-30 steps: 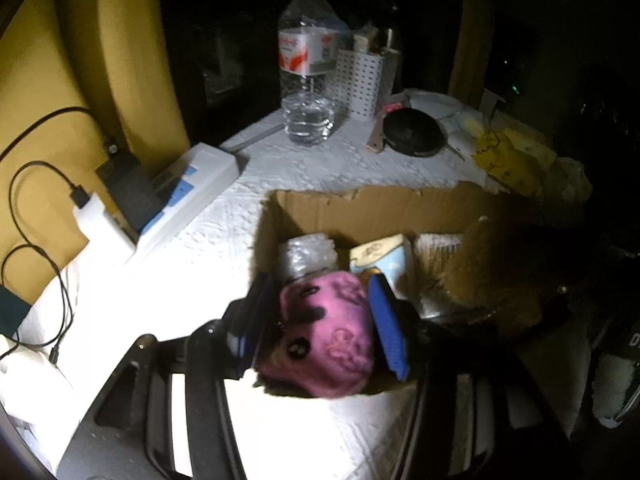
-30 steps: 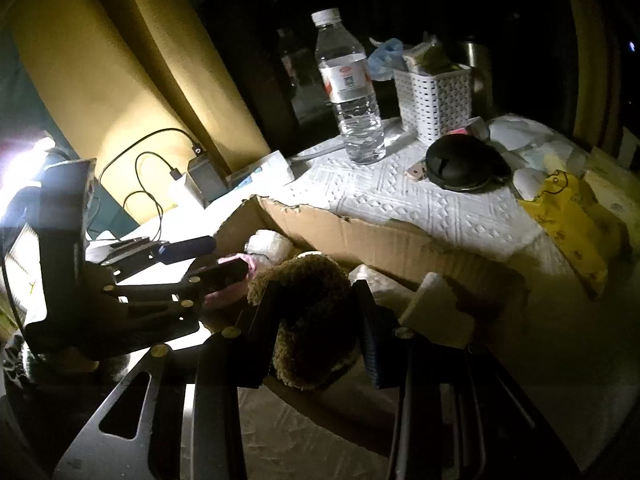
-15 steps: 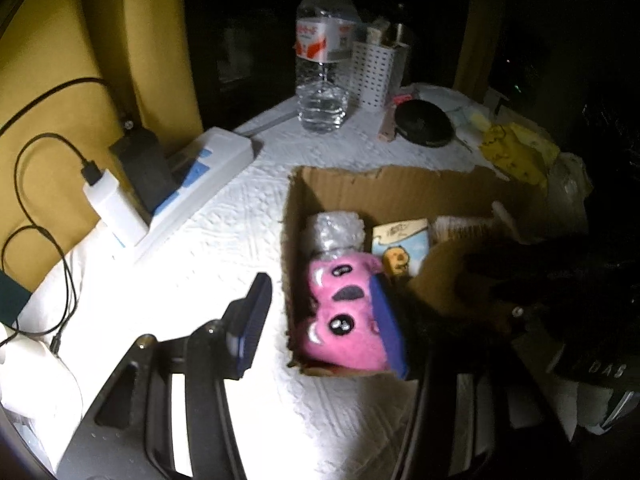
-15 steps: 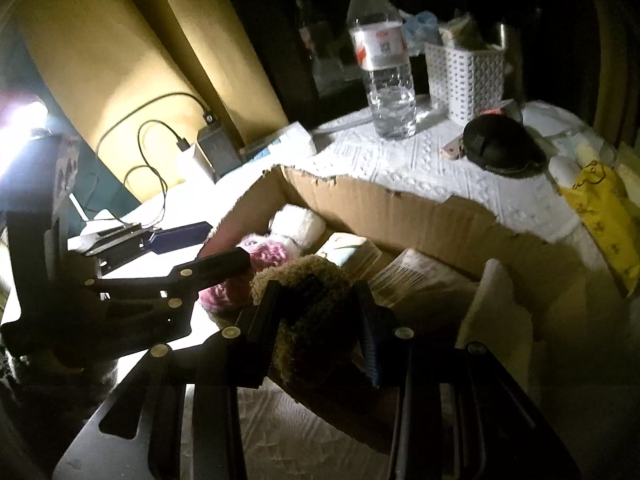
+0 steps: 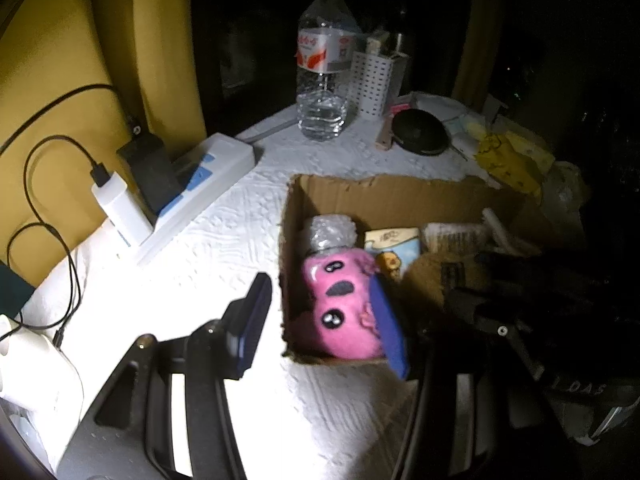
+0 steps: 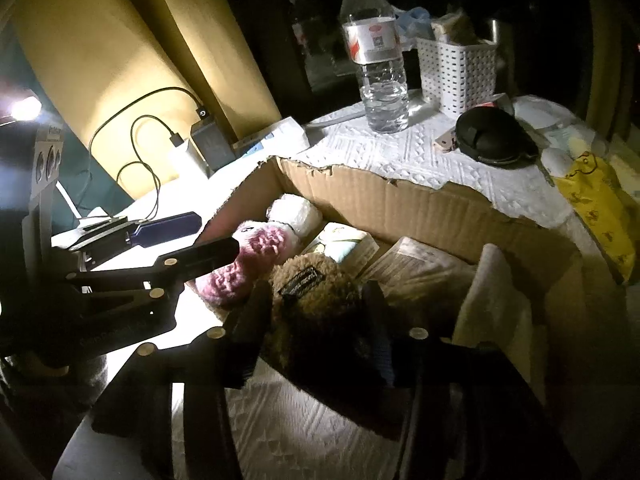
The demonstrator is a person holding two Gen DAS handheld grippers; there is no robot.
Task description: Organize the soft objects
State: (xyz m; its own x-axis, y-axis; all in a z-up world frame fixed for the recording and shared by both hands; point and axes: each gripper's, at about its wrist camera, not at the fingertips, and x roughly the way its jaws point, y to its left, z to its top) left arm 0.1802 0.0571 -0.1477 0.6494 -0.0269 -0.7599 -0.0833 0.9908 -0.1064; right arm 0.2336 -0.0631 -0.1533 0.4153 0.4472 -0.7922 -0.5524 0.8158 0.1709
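A pink plush toy [image 5: 340,312] lies in the near left corner of an open cardboard box [image 5: 400,196]. My left gripper [image 5: 320,324] is open, its jaws straddling the box's left wall, the right finger [image 5: 386,328] touching the toy. In the right wrist view the pink toy [image 6: 244,268] lies beside a brown plush [image 6: 316,296]. My right gripper [image 6: 316,312] is shut on the brown plush and holds it just inside the box [image 6: 400,204] at its near edge. The left gripper's fingers [image 6: 208,252] show at the left.
The box also holds a bubble-wrapped roll [image 5: 330,234], a tissue pack [image 5: 394,250] and papers. Behind it stand a water bottle [image 5: 324,68], a white basket [image 5: 372,84], a black pouch [image 5: 420,132] and a yellow bag [image 5: 508,160]. A power strip with chargers [image 5: 188,188] lies left.
My left gripper opened and let go of the pink toy, which now lies in the box. The right gripper lowered the brown plush further into the box.
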